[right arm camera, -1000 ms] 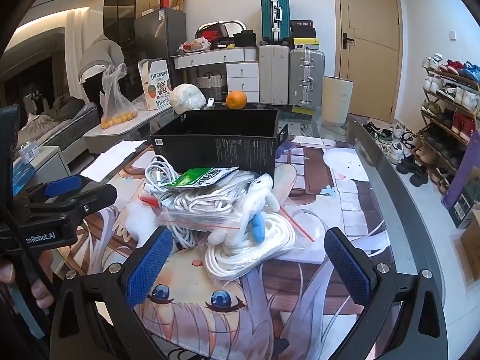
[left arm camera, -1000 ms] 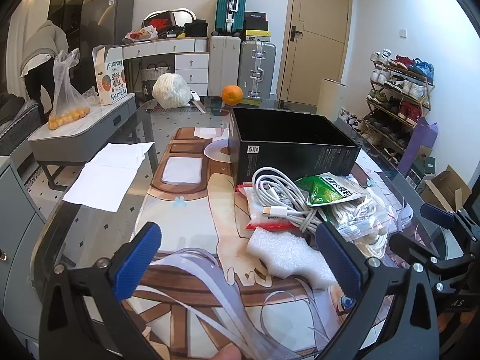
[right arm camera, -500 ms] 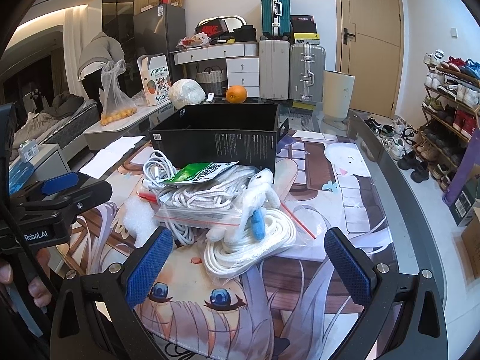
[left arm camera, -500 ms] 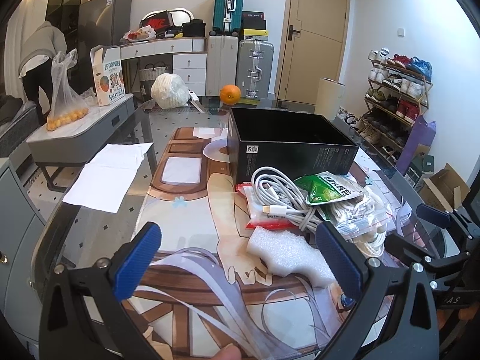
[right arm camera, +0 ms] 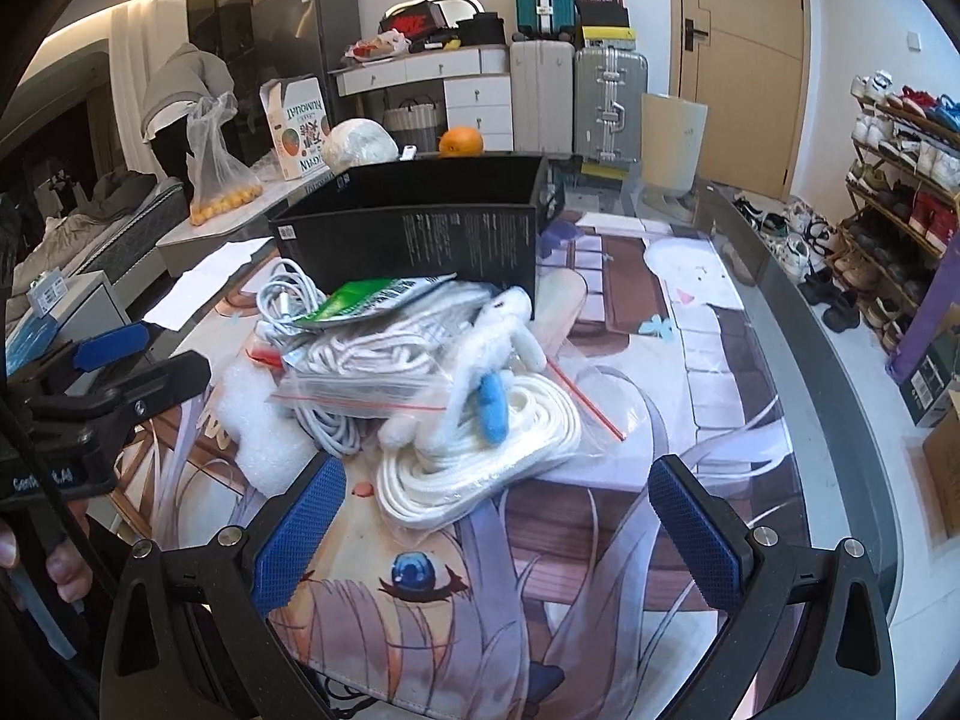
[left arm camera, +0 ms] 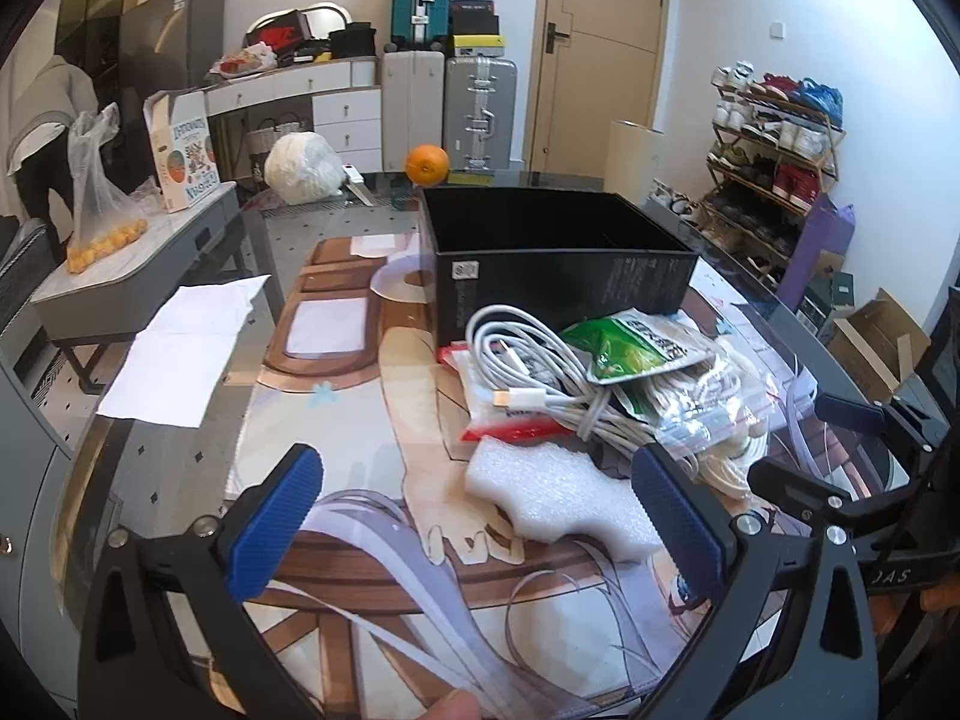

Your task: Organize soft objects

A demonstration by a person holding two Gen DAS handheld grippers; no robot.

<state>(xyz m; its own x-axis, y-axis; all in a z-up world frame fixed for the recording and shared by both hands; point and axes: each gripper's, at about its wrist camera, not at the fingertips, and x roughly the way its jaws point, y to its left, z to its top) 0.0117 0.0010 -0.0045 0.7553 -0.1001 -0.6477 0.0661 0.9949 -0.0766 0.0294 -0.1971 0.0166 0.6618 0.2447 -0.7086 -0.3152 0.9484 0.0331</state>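
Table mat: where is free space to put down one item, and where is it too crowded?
Free: the mat left of the foam piece, toward the white paper; also the mat right of the rope coil, up to the table edge. Crowded: in front of the black box, where the cables and bags pile.

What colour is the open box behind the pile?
Black box, seen best in the left wrist view.
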